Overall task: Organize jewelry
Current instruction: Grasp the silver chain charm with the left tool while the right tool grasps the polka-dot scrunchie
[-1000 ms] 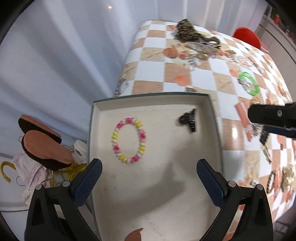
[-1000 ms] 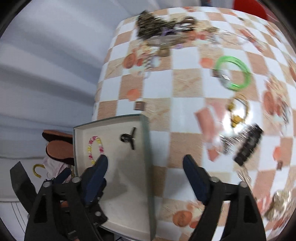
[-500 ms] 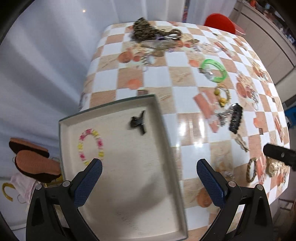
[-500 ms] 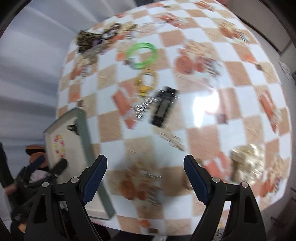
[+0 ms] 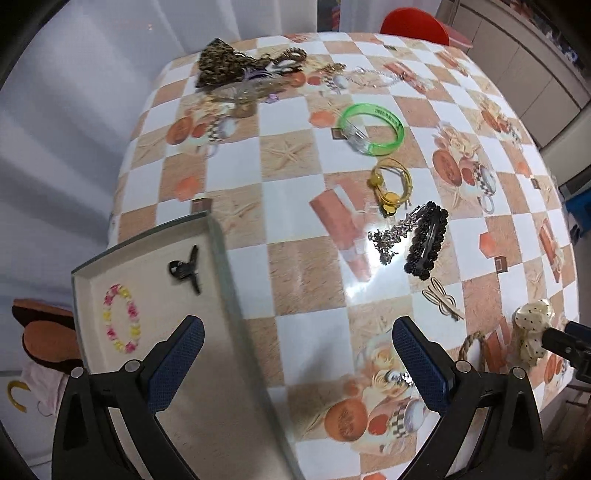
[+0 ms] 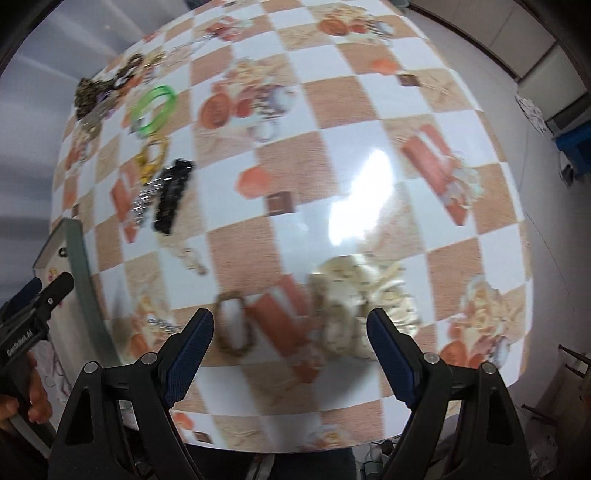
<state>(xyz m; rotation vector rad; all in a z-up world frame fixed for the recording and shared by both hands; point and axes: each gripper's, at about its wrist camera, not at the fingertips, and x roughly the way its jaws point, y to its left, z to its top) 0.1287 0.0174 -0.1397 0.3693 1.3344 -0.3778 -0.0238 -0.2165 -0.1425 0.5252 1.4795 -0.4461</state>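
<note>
overhead, both hand-held grippers released, left (image 5: pixel 295 360), right (image 6: pixel 290 349), black beaded clip (image 5: pixel 425 242) long axis slanting away on table (image 5: pixel 306 266)

Around your work area — bystanders only

You're seeing a red chair (image 5: pixel 413 22) sitting beyond the checkered tablecloth (image 5: pixel 295 258) — brown slippers (image 5: pixel 40 332) lying on the floor, lower left.

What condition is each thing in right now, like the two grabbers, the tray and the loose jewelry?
left gripper: open, empty, over the tray's right rim.
right gripper: open, empty, above the cream bow.
tray: on the table, holding two pieces.
beaded bracelet: flat in the tray.
black claw clip: in the tray.
green bangle: on the table, outside the tray.
black hair clip: on the table.
cream bow: on the table, ungripped.
</note>
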